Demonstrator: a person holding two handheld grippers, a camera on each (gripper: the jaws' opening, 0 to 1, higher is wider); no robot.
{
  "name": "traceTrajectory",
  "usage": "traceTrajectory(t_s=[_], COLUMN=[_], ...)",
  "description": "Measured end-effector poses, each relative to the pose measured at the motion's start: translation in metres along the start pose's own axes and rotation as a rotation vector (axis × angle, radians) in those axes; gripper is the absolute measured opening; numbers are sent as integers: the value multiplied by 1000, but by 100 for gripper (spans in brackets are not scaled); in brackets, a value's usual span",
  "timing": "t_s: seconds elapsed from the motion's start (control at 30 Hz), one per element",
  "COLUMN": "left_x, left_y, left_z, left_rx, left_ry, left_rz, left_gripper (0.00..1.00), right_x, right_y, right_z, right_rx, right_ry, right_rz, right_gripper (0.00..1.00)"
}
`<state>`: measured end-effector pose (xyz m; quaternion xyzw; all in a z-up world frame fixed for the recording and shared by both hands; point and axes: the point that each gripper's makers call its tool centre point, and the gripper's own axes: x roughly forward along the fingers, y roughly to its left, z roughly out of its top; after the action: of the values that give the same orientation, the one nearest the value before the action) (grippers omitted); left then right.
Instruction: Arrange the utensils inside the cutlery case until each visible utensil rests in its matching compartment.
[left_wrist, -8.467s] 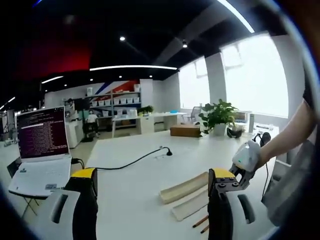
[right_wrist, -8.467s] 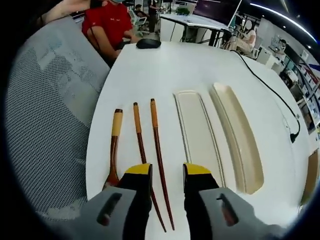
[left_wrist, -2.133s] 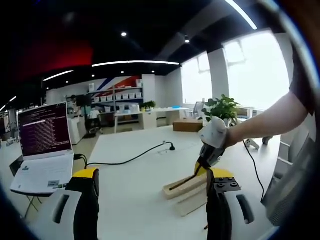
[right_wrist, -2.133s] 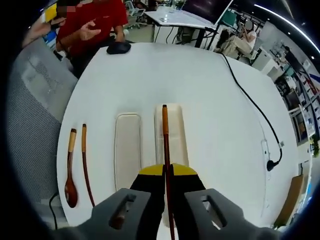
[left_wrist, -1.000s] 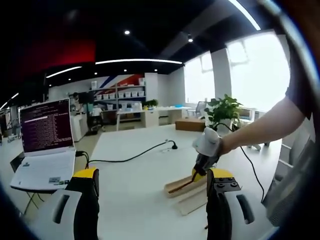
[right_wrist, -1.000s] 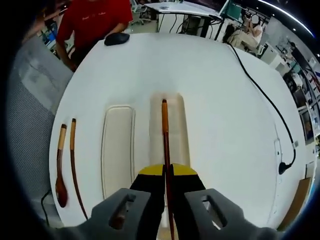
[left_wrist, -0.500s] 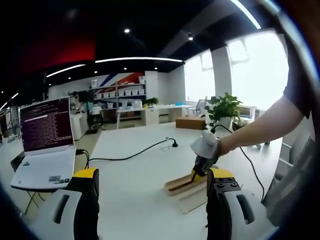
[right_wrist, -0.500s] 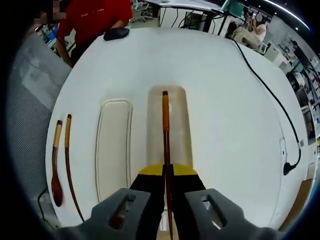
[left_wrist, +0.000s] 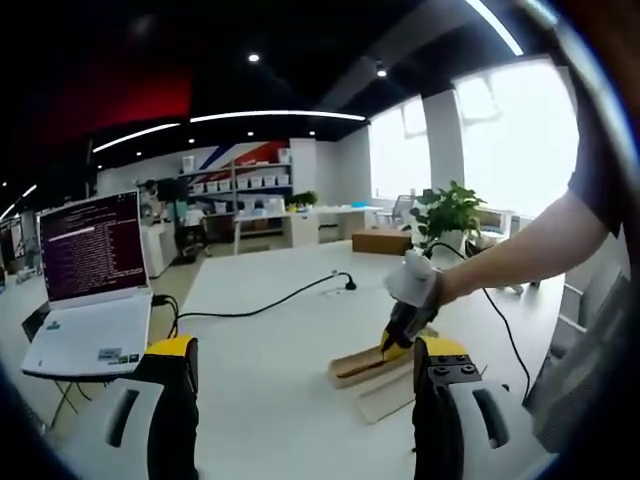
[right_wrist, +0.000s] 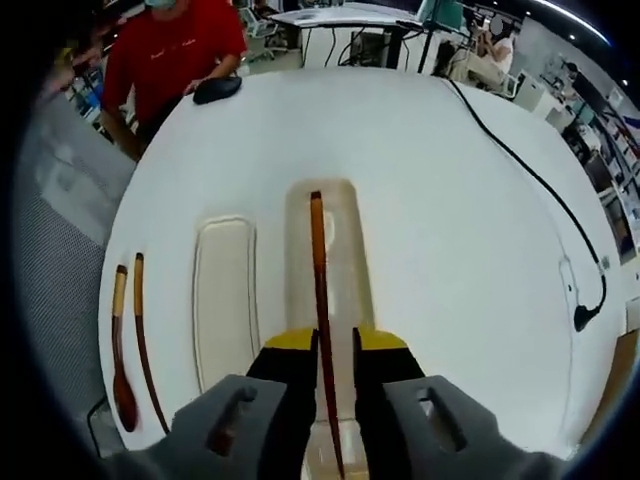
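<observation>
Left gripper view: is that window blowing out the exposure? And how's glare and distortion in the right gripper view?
Left gripper view: the window is blown out white, the ceiling is near black, and the laptop screen stays readable. Right gripper view: even light on the white table, soft glare inside the tray beside the chopstick, and strong fisheye bending at the table edge.

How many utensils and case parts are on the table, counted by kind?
Chopsticks: 2 (one in the tray, one on the table)
Spoon: 1
Case parts: 2 (tray, lid)
Total: 5
</observation>
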<state>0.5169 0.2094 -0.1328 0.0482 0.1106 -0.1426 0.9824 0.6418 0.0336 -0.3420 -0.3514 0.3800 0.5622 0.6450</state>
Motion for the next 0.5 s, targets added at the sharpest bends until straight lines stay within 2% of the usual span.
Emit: traceTrajectory(t_s=[0.2, 0.33, 0.5], left_x=[-1, -3, -4], left_y=[2, 8, 8], left_z=[-1, 1, 3], left_rx=[-28, -55, -48], left_ry=[-2, -18, -26], left_rz=[-6, 11, 16], left_gripper=[92, 92, 92], right_x=[-11, -15, -17], right_y=[4, 11, 14], right_z=[12, 18, 22], right_rx=[22, 8, 3], right_ry=[-50, -65, -68], right_rz=[-19, -23, -27], right_gripper=[13, 13, 13])
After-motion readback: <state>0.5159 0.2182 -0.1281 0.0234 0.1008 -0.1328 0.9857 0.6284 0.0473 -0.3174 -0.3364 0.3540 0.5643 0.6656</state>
